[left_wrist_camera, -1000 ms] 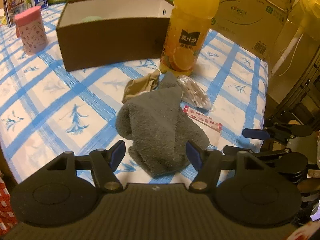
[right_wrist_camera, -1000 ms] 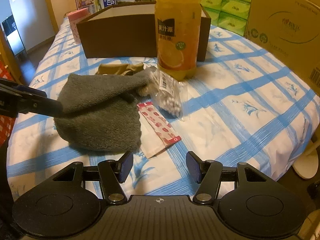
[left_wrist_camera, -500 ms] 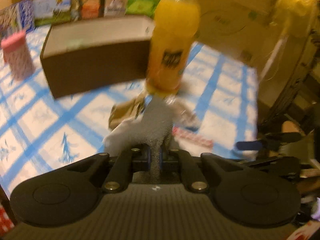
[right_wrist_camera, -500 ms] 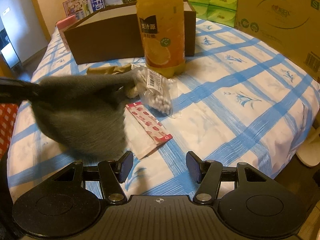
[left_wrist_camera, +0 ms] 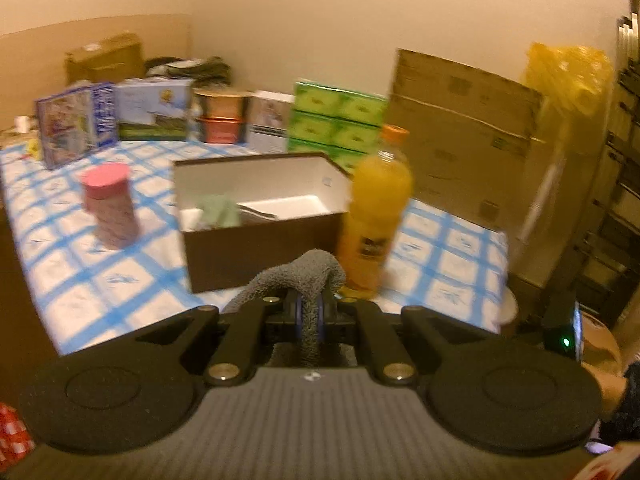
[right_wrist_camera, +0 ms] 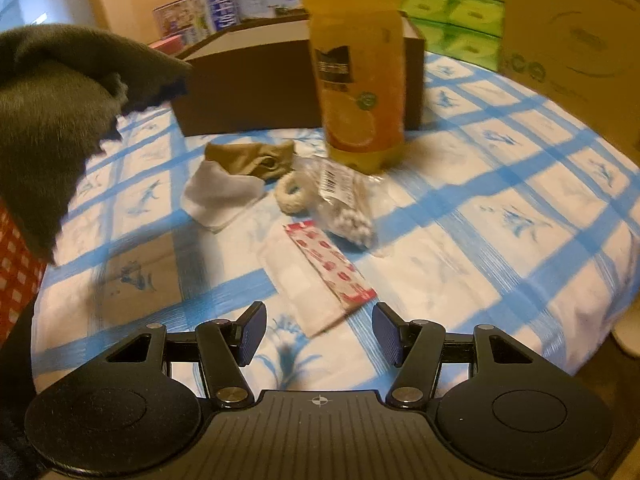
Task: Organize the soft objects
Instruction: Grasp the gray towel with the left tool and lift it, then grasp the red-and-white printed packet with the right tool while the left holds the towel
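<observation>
Gripping the grey towel (left_wrist_camera: 308, 280), the left gripper (left_wrist_camera: 309, 312) has its jaws closed on a fold of the cloth, which passes between the blue pads and bulges up over the fingertips; in the right wrist view the same towel (right_wrist_camera: 52, 120) hangs clear above the tablecloth (right_wrist_camera: 500, 216) at the left edge. The right gripper (right_wrist_camera: 318, 336) has its jaws spread apart with nothing between them, above the near edge of the table. Just beyond its fingers lies a flat red-patterned packet (right_wrist_camera: 326, 264). Farther on lie a folded white cloth (right_wrist_camera: 218, 196), a cream scrunchie (right_wrist_camera: 292, 196) and a clear bag of small white beads (right_wrist_camera: 344, 204). A tan fabric piece (right_wrist_camera: 252, 158) lies behind the white cloth. An orange juice bottle (right_wrist_camera: 358, 80) stands upright beyond the bag. Behind it sits an open brown box (left_wrist_camera: 256, 220) with a white interior, holding a pale green item (left_wrist_camera: 218, 210). A pink-lidded canister (left_wrist_camera: 110, 204) stands left of the box.
</observation>
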Demonstrator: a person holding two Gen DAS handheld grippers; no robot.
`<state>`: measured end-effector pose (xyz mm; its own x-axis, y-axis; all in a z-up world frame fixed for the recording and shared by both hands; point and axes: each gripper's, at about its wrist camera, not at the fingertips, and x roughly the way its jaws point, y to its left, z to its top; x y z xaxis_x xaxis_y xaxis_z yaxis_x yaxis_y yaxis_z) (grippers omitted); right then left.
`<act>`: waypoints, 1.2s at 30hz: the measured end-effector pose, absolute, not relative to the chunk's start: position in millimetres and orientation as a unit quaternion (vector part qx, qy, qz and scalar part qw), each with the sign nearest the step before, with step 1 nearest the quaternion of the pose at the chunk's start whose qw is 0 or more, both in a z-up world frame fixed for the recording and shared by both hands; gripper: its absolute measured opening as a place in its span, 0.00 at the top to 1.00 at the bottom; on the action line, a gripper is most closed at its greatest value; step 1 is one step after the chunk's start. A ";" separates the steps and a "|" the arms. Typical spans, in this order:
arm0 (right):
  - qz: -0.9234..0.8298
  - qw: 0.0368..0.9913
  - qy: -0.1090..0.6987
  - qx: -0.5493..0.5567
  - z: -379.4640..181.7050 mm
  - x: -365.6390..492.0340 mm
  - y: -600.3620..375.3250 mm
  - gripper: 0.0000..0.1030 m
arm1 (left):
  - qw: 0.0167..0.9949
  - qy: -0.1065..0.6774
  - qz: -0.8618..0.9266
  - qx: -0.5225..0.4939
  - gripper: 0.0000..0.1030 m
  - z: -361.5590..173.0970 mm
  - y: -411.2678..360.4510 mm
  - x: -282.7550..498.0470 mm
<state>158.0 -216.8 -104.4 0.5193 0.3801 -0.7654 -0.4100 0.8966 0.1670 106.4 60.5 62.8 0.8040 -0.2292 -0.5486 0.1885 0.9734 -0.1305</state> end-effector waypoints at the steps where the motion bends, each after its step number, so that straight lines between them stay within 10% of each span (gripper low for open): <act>1: 0.229 0.872 0.432 -0.027 -105.6 159.9 -214.3 0.43 | 0.951 0.292 -0.099 -0.036 0.94 63.8 66.0 106.5; 22: 0.308 0.841 0.435 -0.089 -142.0 207.5 -192.4 0.37 | 0.924 0.372 -0.016 -0.083 0.94 6.9 103.6 129.5; 36: 0.301 0.843 0.436 -0.089 -137.9 202.3 -187.1 0.78 | 0.918 0.386 -0.014 -0.088 0.94 -3.0 103.6 130.9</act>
<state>202.3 -187.1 -137.9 0.4384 0.4310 -0.7887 -0.5860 0.8025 0.1128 130.9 103.6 -3.0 0.7020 -0.0945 -0.7059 -0.0417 0.9840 -0.1731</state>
